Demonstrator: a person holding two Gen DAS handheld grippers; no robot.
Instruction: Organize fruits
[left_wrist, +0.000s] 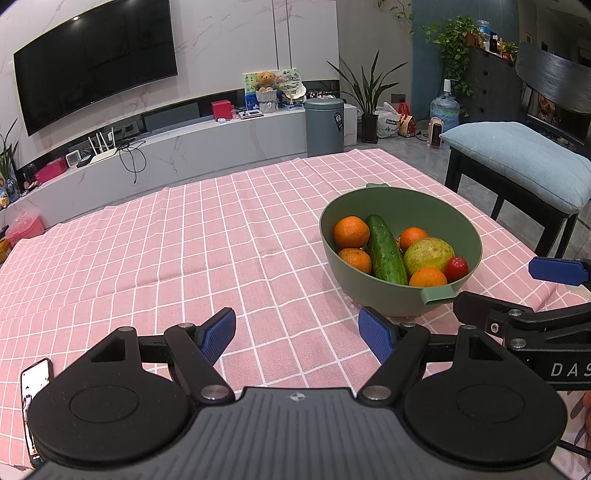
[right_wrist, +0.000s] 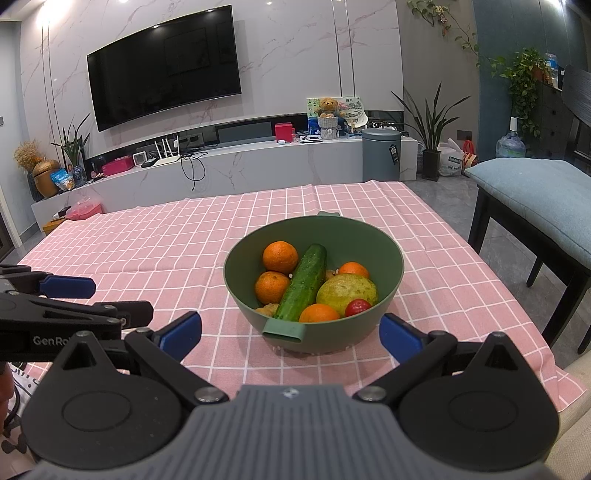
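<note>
The green bowl (right_wrist: 314, 258) sits dead ahead of the right gripper (right_wrist: 291, 332) — nearer than the left gripper (left_wrist: 297, 334) — both spread wide, empty.

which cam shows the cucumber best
The right wrist view: the cucumber lies near mid-frame in the green bowl, nearly its whole length showing. The left wrist view also shows it, but off to the right, its lower end cut by the rim.
</note>
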